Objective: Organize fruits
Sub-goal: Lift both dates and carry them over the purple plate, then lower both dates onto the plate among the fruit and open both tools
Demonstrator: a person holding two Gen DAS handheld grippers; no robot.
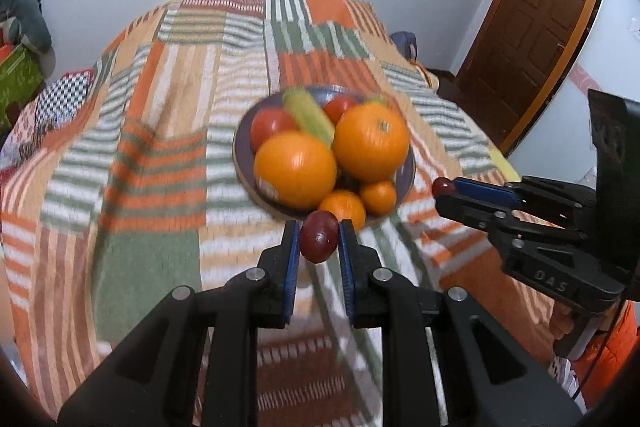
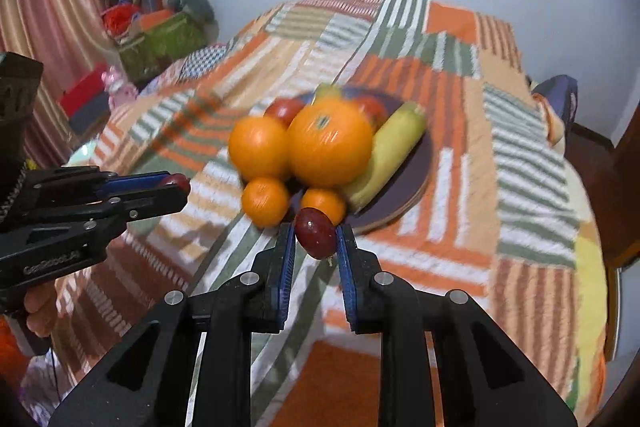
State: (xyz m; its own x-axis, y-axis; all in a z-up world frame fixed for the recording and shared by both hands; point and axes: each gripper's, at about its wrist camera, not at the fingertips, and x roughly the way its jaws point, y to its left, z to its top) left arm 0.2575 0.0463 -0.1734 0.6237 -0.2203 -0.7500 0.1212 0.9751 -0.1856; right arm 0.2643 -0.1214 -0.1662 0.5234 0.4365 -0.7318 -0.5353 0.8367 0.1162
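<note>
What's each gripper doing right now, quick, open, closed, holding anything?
Left gripper: closed on a dark red fruit.
Right gripper: closed on another dark red fruit.

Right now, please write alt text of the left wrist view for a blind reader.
The left gripper holds a dark red fruit between its jaws, near a plate piled with oranges. At right, the right gripper holds another small red fruit above the striped cloth.
</note>
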